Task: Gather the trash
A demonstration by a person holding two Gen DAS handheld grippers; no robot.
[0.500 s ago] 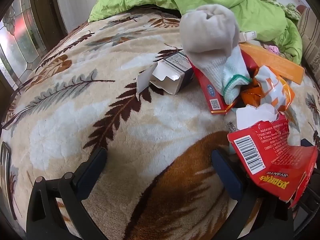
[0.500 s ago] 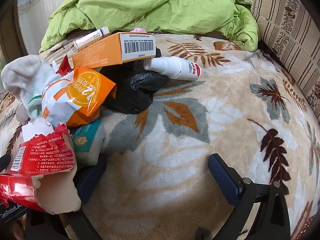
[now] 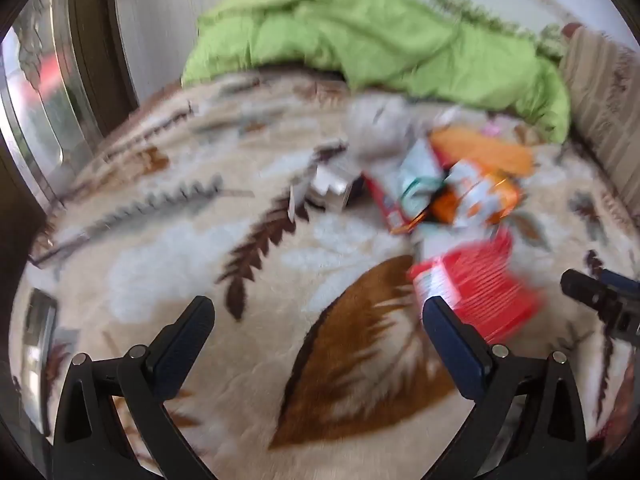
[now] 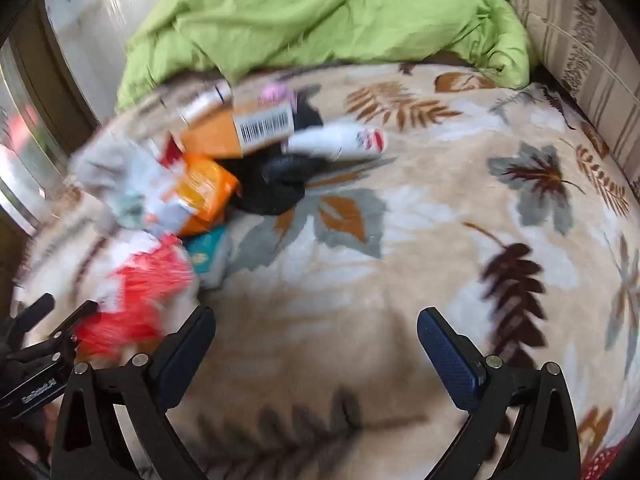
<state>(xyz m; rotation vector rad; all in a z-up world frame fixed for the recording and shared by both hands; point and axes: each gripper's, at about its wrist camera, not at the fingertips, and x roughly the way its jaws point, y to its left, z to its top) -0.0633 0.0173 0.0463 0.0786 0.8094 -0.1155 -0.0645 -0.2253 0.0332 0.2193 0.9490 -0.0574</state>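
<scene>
At the far left stands a dark wooden door frame with a glass pane [image 3: 48, 120]. From it a plush beige blanket with brown and grey leaf prints [image 3: 160, 240] spreads across the bed. The left gripper [image 3: 318, 320] hangs over a bare stretch of this blanket, its jaws spread as wide as they go and holding nothing.

The trash lies in one heap to the right of the left gripper. On the heap's left edge sits a small opened white carton [image 3: 332, 184]. Beside it a pale grey and white sock with a green band [image 3: 384, 136] lies across a flat red packet [image 3: 384, 204]. Then come an orange and white plastic snack bag [image 4: 196, 192], a long orange cardboard box with a barcode label [image 4: 236, 132], a crumpled black plastic bag [image 4: 280, 180] under that box, and a white bottle with a red label [image 4: 340, 140] lying on its side. A torn red cardboard wrapper [image 4: 136, 300] lies nearest, just beside the left finger of the right gripper [image 4: 316, 328], with a small teal packet [image 4: 208, 248] behind it; motion blur hides the print.

The right gripper is likewise fully spread and empty, over bare blanket. Behind the heap lies a rumpled lime-green quilt [image 4: 320, 16]; a striped beige cushion [image 4: 580, 40] closes the right side.
</scene>
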